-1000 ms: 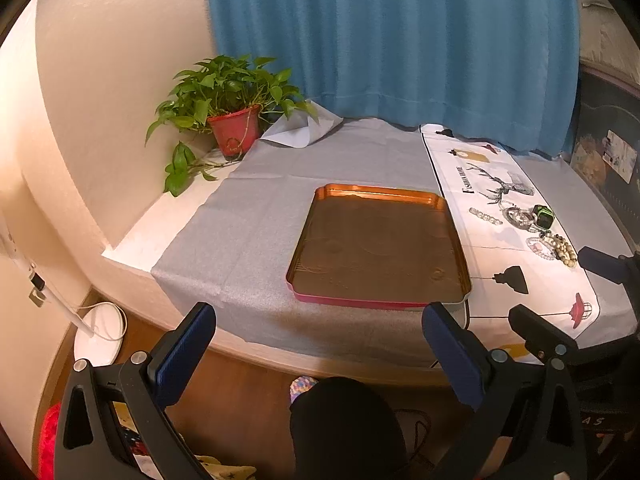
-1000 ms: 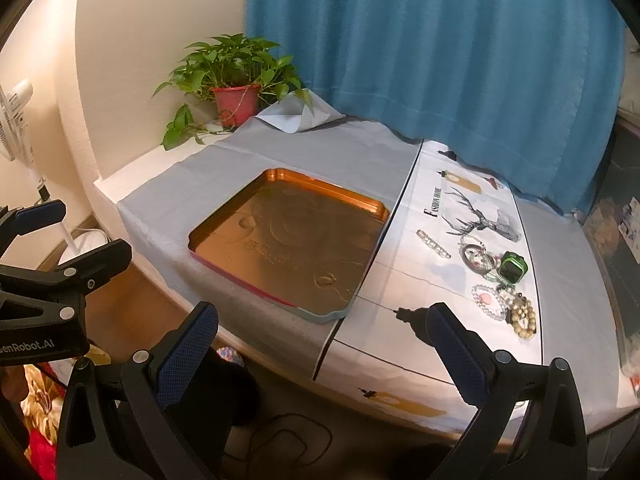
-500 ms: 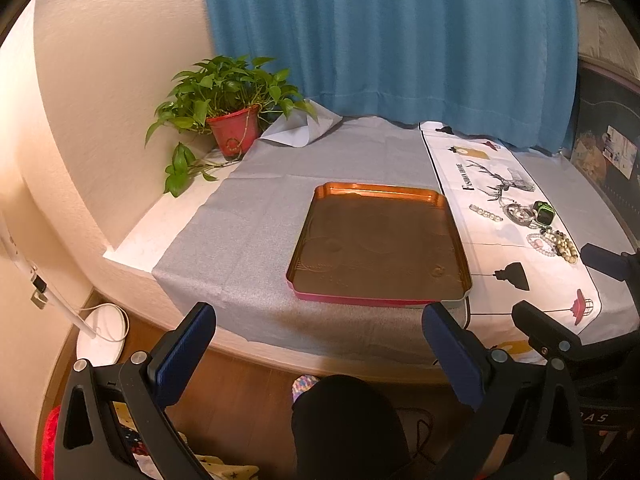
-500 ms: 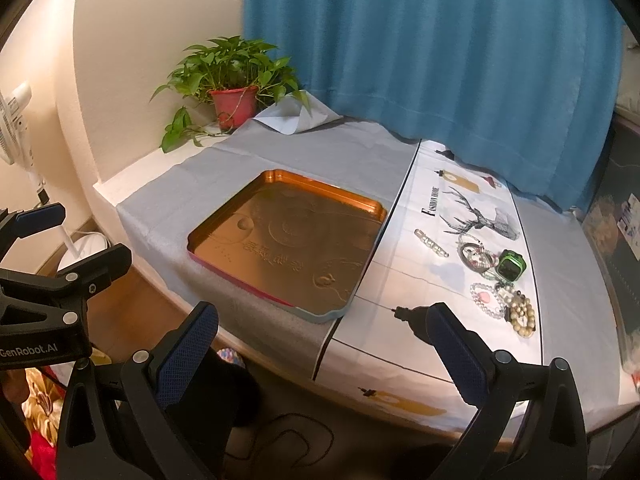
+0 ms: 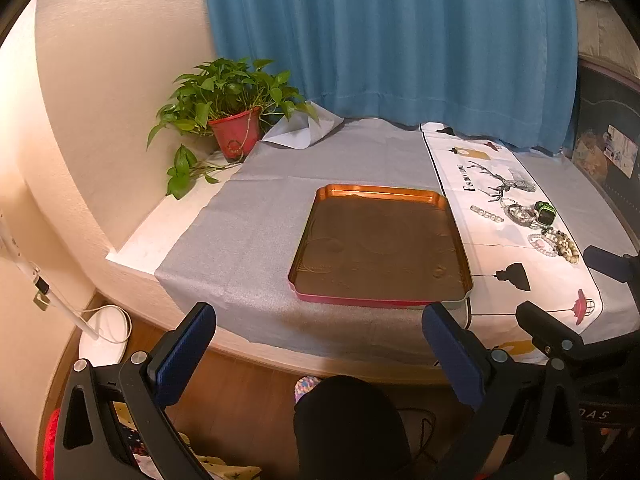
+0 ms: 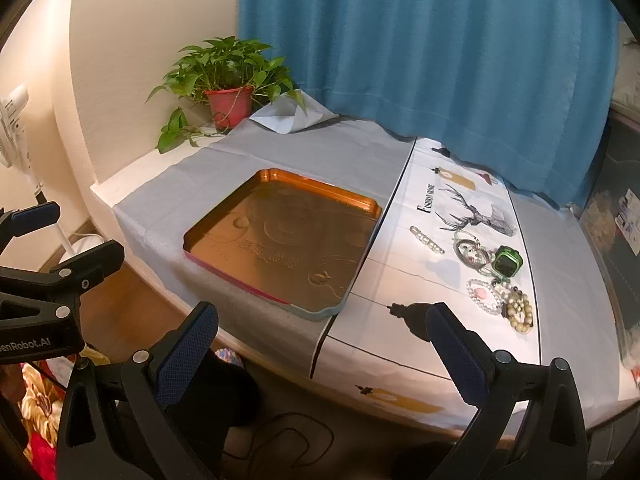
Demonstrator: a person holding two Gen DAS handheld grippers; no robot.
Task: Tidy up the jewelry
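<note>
Both the left tool (image 5: 318, 354) and right tool (image 6: 322, 346) are held spread wide, grasping nothing, at frame bottom. The jewelry (image 6: 486, 276) is clustered right of centre, beside the copper tray (image 6: 280, 240).

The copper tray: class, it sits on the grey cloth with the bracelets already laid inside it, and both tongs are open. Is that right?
Not quite. The copper tray holds nothing; the bracelets lie outside it on the white printed runner, as the right wrist view shows. The rest stands: the tray sits on the grey cloth, and the left tongs and right tongs are open.
</note>
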